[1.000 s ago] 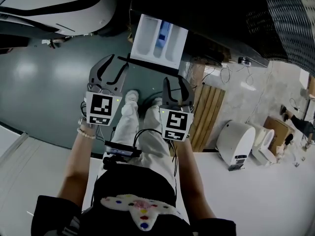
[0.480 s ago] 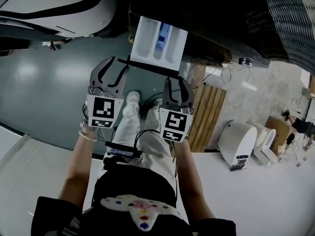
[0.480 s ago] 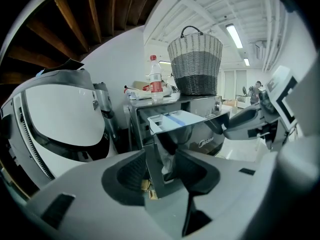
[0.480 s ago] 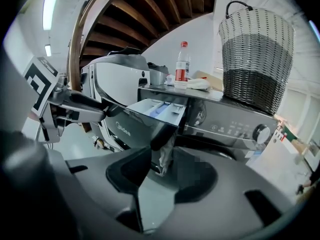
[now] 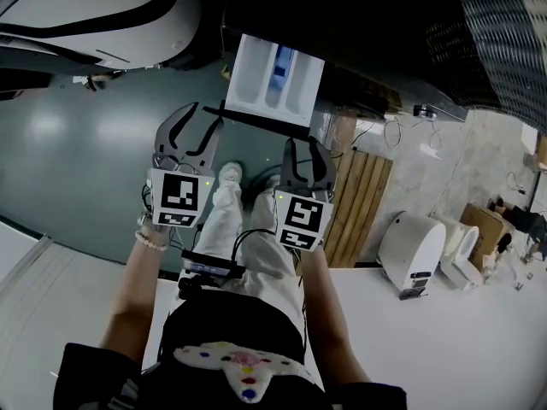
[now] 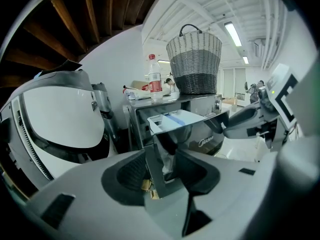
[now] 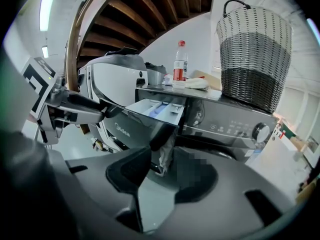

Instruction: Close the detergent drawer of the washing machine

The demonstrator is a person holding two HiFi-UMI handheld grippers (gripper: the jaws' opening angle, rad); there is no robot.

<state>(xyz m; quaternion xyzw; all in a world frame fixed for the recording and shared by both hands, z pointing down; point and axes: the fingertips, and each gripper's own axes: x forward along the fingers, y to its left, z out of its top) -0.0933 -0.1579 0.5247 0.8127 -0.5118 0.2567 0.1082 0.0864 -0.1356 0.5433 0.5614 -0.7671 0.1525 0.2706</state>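
Note:
The white detergent drawer [image 5: 276, 77], with a blue compartment, stands pulled out of the dark washing machine [image 5: 385, 49]. Its glossy dark front panel [image 6: 200, 134] faces me. My left gripper [image 5: 190, 125] is open just in front of and below the panel's left end, nothing between its jaws. My right gripper [image 5: 307, 154] is open too, lower and under the panel's right end, holding nothing. In the left gripper view the drawer [image 6: 172, 120] lies beyond the open left gripper [image 6: 167, 171]. In the right gripper view the drawer [image 7: 157, 109] sits above the open right gripper [image 7: 160, 169].
A woven basket [image 5: 500, 32] and a bottle [image 7: 181, 64] stand on the machine's top. A large white rounded appliance [image 5: 85, 11] stands to the left. A wooden slatted panel [image 5: 359, 195] and white fixtures [image 5: 419, 250] are on the right. The person's shoes [image 5: 227, 172] are below the drawer.

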